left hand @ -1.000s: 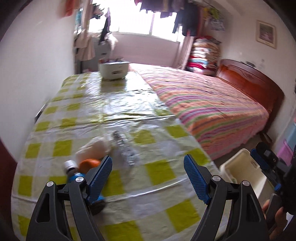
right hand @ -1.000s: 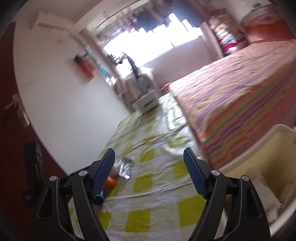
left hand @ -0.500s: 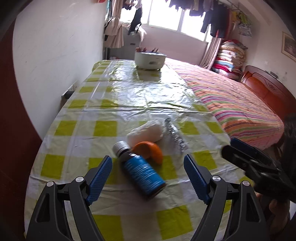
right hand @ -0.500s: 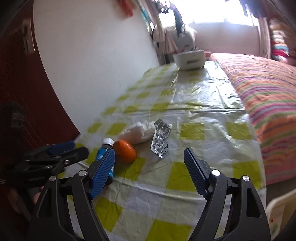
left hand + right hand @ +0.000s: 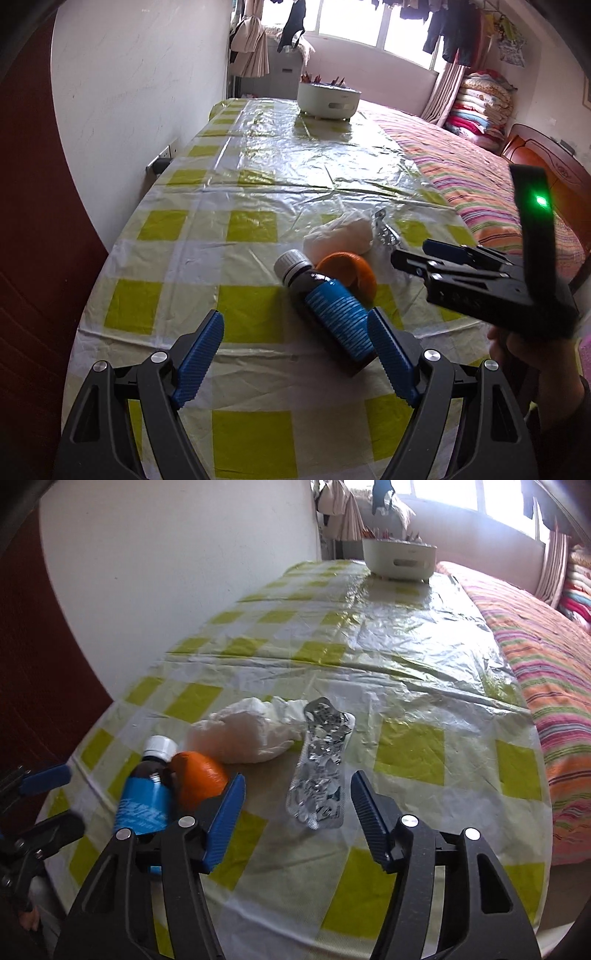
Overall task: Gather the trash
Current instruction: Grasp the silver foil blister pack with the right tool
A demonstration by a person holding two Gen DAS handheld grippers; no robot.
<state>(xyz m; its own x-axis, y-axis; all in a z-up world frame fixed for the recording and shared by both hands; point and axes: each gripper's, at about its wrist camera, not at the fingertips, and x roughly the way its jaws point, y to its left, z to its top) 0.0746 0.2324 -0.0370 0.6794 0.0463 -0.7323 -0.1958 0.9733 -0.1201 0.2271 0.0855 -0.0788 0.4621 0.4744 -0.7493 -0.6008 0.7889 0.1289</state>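
Trash lies on the checked tablecloth point(image 5: 255, 206): a dark bottle with a blue label point(image 5: 332, 310), an orange peel point(image 5: 351, 269), a crumpled white tissue point(image 5: 340, 236) and a silver blister pack point(image 5: 321, 768). My left gripper point(image 5: 295, 354) is open, low over the table, the bottle's base by its right finger. My right gripper point(image 5: 295, 812) is open just short of the blister pack; it shows from the side in the left wrist view point(image 5: 417, 254). The bottle point(image 5: 146, 794), peel point(image 5: 199, 779) and tissue point(image 5: 247, 734) lie to its left.
A white pot point(image 5: 328, 98) stands at the table's far end. A bed with a striped cover point(image 5: 480, 177) runs along the table's right side. A white wall point(image 5: 140, 92) is on the left. The left gripper shows at the right wrist view's left edge point(image 5: 40, 801).
Both grippers have swung toward the table and moved closer to the trash. The right gripper now faces the blister pack; the left is lower, near the bottle.
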